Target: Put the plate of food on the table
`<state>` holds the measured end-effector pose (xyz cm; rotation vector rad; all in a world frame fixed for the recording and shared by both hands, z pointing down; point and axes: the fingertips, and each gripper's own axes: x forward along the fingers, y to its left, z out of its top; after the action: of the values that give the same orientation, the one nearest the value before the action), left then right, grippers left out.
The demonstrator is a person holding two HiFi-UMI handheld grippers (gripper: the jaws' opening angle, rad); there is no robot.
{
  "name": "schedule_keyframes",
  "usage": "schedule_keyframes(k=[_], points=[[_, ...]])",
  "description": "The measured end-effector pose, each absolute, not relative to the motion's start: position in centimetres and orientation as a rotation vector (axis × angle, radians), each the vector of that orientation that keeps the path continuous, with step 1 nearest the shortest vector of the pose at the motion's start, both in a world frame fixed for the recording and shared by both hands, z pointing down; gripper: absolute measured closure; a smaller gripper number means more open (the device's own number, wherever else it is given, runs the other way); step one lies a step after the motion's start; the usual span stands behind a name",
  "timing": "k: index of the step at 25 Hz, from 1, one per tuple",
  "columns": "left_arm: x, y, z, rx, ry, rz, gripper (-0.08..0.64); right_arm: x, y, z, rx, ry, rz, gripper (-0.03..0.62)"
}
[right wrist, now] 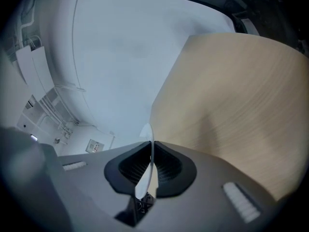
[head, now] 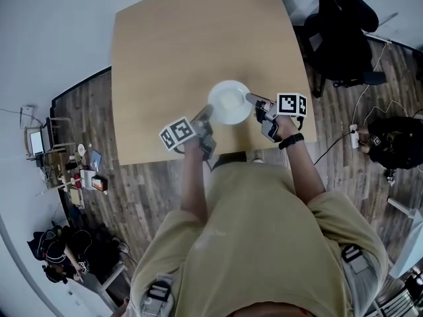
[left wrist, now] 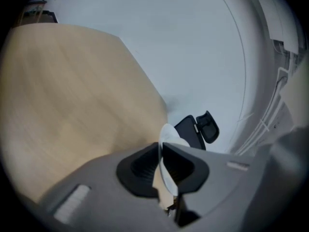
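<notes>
Left gripper point(head: 204, 115): my jaws are pinching the plate point(head: 213, 98) by its rim, nearly closed.
Right gripper point(head: 255, 100): my jaws are clamping the opposite rim, nearly closed.
Plate: sitting low over the bench point(head: 172, 51) near its front edge; contact unclear.
Food point(head: 229, 102): showing only as a pale blur.

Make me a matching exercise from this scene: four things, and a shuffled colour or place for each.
1. plate
2. table
3. office chair
4. left gripper

A. black, on the floor past the table's right side
B. light wood
C. white, close to the table's near edge
D. clamped on the plate's near-left rim

Pairs: 1-C, 2-B, 3-A, 4-D
</notes>
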<state>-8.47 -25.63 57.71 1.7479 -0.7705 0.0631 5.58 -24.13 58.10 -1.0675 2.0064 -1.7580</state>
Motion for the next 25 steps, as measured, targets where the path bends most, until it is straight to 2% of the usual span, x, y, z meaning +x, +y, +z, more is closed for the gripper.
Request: schedule_keyframes(k=[25], points=[[-4.4,-41.6,67.7,1.732,-0.727,0.325,0.525,8.7,-37.7,68.1,-1.497,2.037,-1.872,0.546]])
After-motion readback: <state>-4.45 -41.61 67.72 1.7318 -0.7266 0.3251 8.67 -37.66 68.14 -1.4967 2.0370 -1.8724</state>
